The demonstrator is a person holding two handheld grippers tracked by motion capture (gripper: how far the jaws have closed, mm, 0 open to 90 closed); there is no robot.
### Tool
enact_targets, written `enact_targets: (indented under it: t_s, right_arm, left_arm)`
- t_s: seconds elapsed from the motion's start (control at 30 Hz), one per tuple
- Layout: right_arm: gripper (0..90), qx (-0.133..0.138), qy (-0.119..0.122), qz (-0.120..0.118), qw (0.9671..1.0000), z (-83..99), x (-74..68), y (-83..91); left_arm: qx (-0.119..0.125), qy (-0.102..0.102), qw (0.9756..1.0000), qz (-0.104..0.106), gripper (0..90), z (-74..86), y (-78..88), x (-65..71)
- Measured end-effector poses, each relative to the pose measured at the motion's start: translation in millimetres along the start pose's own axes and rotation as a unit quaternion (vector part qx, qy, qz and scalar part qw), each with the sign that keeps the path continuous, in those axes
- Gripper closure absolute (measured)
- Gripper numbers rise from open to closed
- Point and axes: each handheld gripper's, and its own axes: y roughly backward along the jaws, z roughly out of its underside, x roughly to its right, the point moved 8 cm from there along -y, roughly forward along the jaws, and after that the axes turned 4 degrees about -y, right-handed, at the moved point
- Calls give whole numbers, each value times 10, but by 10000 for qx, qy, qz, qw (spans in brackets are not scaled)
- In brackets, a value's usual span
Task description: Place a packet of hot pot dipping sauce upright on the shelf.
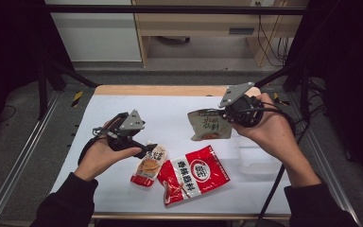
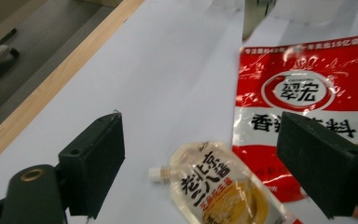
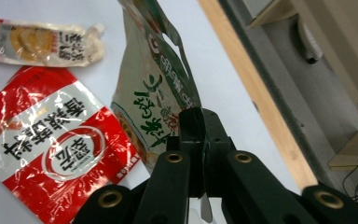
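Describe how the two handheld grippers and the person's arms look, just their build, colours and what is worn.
Both tools are black. The left gripper and right gripper each carry a grey three-cornered plate on top and trail a black cable. The fingers are blocky matte black pads with small screw holes, joined to black links by brass-coloured pivots. The hands are bare, and dark sleeves cover the forearms.

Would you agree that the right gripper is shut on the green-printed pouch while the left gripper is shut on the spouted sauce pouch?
Not quite: the left gripper is open, its jaws standing apart on either side of the spouted sauce pouch, as the left gripper view shows. The right gripper is indeed shut on the green-printed pouch.
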Motion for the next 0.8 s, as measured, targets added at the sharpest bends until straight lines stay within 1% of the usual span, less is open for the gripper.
enact_targets:
  t_s: [0.07, 0.1, 0.13, 0.17, 0.2, 0.23, 0.27, 0.33, 0.4, 0.43, 0.47, 0.5, 0.53, 0.57, 0.6, 0.67, 0.7, 0.73, 0.8]
  right_arm:
    - [900, 13, -67, 98, 9999, 18, 81, 68]
    - [900, -3, -75, 122, 9999, 33, 119, 95]
    - [900, -3, -75, 122, 9999, 33, 119, 95]
    - [899, -27, -132, 200, 9997, 65, 191, 135]
    - [899, -38, -153, 229, 9996, 85, 231, 152]
    - [899, -38, -153, 229, 9996, 85, 231, 152]
    - [899, -39, -193, 310, 9993, 124, 320, 181]
    - [898, -47, -273, 375, 9989, 169, 400, 208]
    - [898, -62, -337, 470, 9983, 219, 481, 234]
    - [898, -62, -337, 470, 9983, 219, 481, 234]
    - [898, -110, -392, 543, 9977, 274, 557, 251]
    - [898, -145, -418, 594, 9973, 304, 597, 257]
    - [898, -169, -443, 642, 9968, 332, 640, 259]
    - [899, -172, -465, 684, 9964, 358, 686, 256]
    - [898, -172, -496, 726, 9960, 383, 731, 250]
    - [898, -201, -532, 771, 9954, 435, 810, 219]
    - [898, -201, -532, 771, 9954, 435, 810, 219]
    - [898, -273, -514, 799, 9951, 492, 884, 175]
    - [899, -298, -546, 868, 9943, 543, 966, 131]
  left_arm:
    - [-39, 59, 10000, -29, 151, 98, -7, -36]
    - [-111, 55, 9999, -50, 150, 153, -15, -47]
    - [-111, 55, 9999, -50, 150, 153, -15, -47]
    - [-173, 54, 9998, -73, 149, 205, -21, -57]
    - [-281, 108, 9995, -68, 147, 303, -29, -72]
    - [-281, 108, 9995, -68, 145, 303, -29, -72]
    - [-368, 160, 9992, -53, 145, 388, -34, -79]
    - [-480, 169, 9987, -69, 141, 468, -30, -97]
    - [-525, 272, 9982, -76, 137, 539, -26, -112]
    - [-525, 272, 9982, -76, 134, 539, -26, -112]
    - [-616, 323, 9976, -74, 131, 615, -25, -123]
    - [-664, 320, 9972, -129, 131, 652, -20, -139]
    - [-697, 333, 9969, -158, 131, 689, -20, -149]
    - [-697, 333, 9969, -158, 130, 689, -20, -149]
    - [-752, 355, 9964, -154, 130, 755, -13, -158]
    - [-768, 404, 9961, -166, 130, 809, -5, -175]
    - [-768, 404, 9961, -166, 130, 809, -5, -175]
    - [-780, 464, 9957, -179, 129, 855, 8, -192]
    - [-778, 498, 9955, -192, 129, 898, 24, -213]
